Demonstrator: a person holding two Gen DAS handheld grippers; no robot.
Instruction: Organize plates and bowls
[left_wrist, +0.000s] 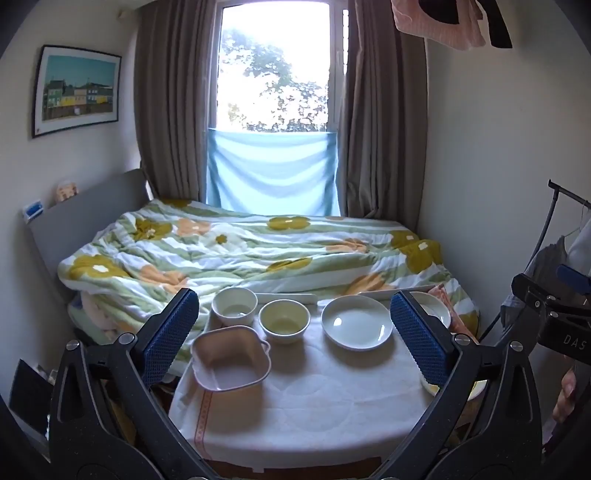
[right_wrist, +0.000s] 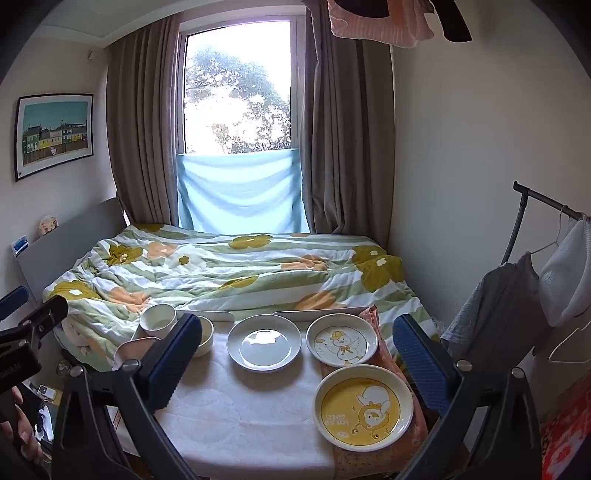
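Small white-walled room, backlit by a tall bright window (left_wrist: 273, 74) with grey-brown curtains (left_wrist: 170, 103) and a pale blue cloth (left_wrist: 271, 173) across its lower part. Bed with green-and-yellow floral quilt (right_wrist: 229, 273) below, framed picture of coloured houses (left_wrist: 77, 90) on left wall, black clothes rail (right_wrist: 543, 206) at right.

The front middle of my table cloth (left_wrist: 306, 406) is bare, so I can reach in there. At the frame's left the pink square dish (left_wrist: 231, 358) and two bowls (left_wrist: 283, 320) sit close together. The white plate (right_wrist: 263, 346), duck plate (right_wrist: 341, 345) and yellow plate (right_wrist: 364, 406) fill the right side. The bed (right_wrist: 229, 273) blocks the back.
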